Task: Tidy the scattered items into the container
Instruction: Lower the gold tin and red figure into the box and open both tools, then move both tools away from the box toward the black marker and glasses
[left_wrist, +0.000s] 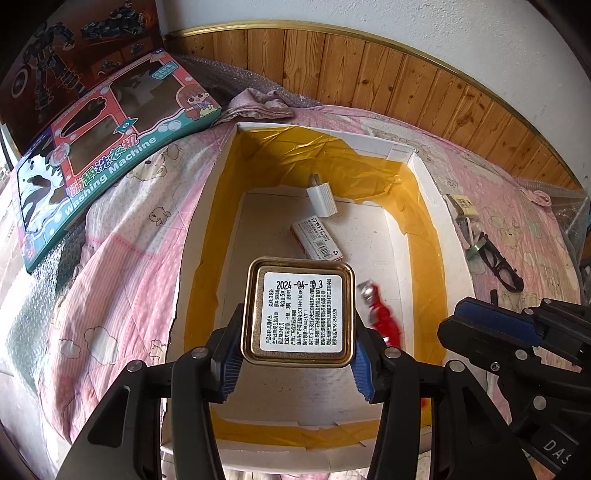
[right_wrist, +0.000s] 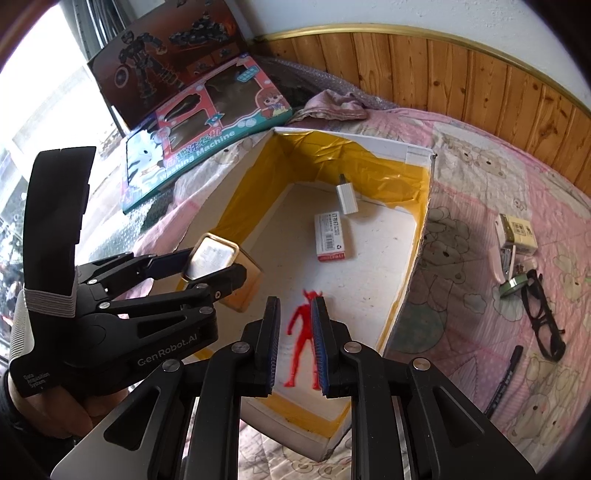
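Left gripper (left_wrist: 297, 363) clamped on a square gold tin (left_wrist: 300, 314), blue pads pressed to its two sides, labelled base facing the camera, held above the open white box (left_wrist: 428, 192) lined with yellow tape. Right gripper (right_wrist: 295, 343) empty, jaws narrowly apart, poised over the near end of the box; red toy figure (right_wrist: 303, 328) blurred, seen in the gap between the fingers, whether lying on the box floor or in the air cannot be told. Farther in, on the box floor: small white carton with barcode (right_wrist: 330, 238), then white plug adapter (right_wrist: 346, 197) against the far wall. Right of the box, on the pink quilt (right_wrist: 480, 147): black pen (right_wrist: 504, 380), black glasses (right_wrist: 543, 314), green tape roll (right_wrist: 511, 286), small yellowish box (right_wrist: 517, 230). Beyond the box: crumpled cloth (right_wrist: 332, 105), toy washing-machine package (right_wrist: 207, 129), dark robot-toy package (right_wrist: 166, 55), wood-panelled wall (right_wrist: 443, 66).
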